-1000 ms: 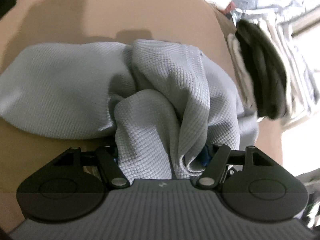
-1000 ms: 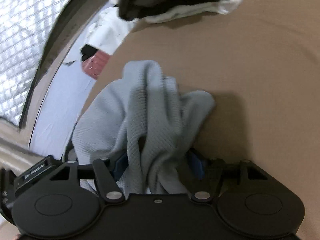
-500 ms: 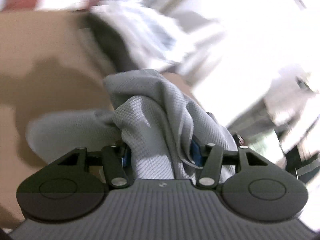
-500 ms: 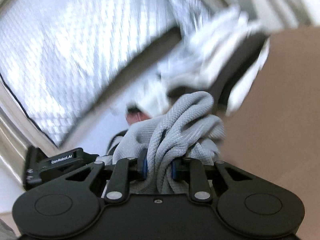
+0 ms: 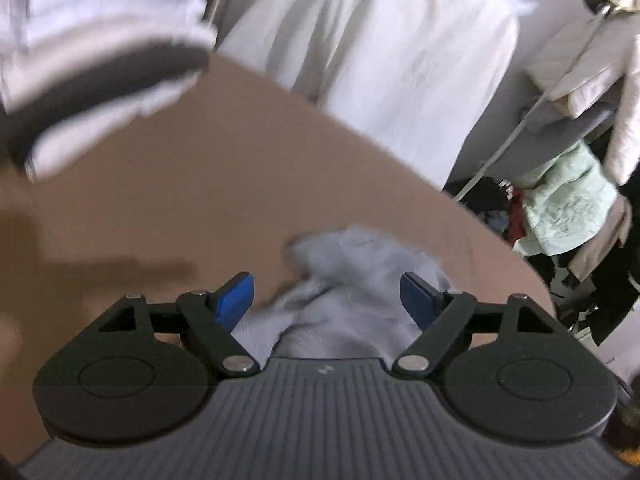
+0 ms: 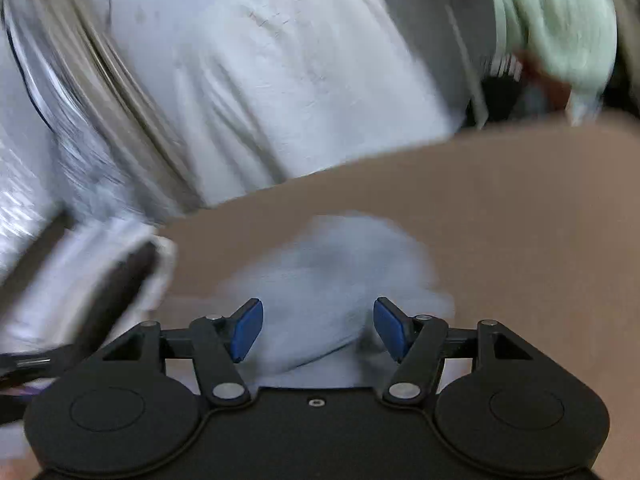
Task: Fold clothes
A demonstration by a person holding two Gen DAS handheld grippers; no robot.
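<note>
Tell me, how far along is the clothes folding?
Done: a folded stack of white and dark clothes sits on the brown table. In hand: the grey garment lies bunched between both claws; the left claw and right claw are opening and neither presses on it. Left: it looks unfolded, and more clothes lie heaped beyond the table.

Both wrist views look forward and down along their fingers, close above the counter (image 5: 280, 152); they share the grey garment (image 6: 336, 264) and the counter's far edge.
</note>
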